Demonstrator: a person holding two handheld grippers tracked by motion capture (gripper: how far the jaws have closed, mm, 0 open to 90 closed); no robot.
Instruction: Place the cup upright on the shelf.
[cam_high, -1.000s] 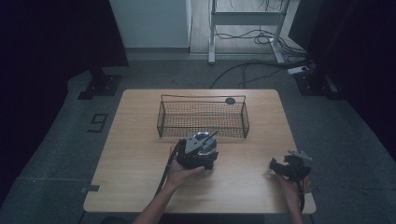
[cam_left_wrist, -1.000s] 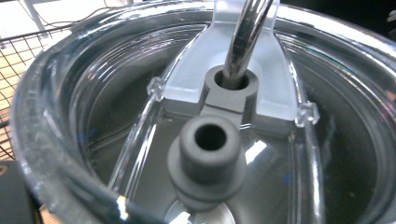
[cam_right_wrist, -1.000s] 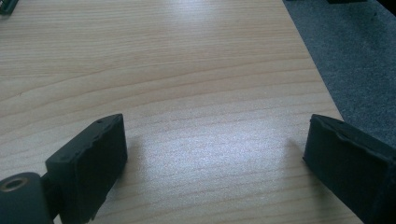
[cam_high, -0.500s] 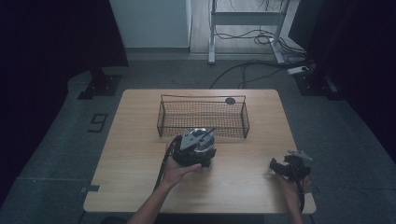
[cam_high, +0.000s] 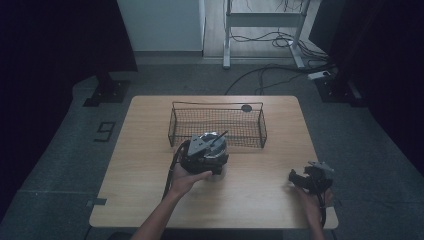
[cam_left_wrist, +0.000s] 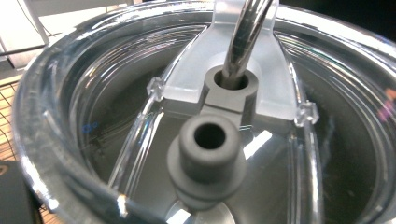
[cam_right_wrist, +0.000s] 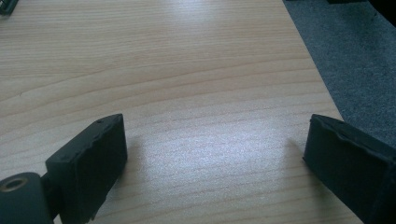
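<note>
The wire basket (cam_high: 218, 125) on the wooden table (cam_high: 150, 165) looks empty, though its mesh is dim from the high view. Just in front of it, the left gripper (cam_high: 204, 152) hangs over a clear lid (cam_left_wrist: 93, 93) with a metal straw (cam_left_wrist: 245, 32) through its grey plug (cam_left_wrist: 208, 154); its jaws cannot be told. It has drifted slightly left since a second ago. The right gripper (cam_right_wrist: 215, 154), near the table's right edge, stands spread wide over bare wood.
</note>
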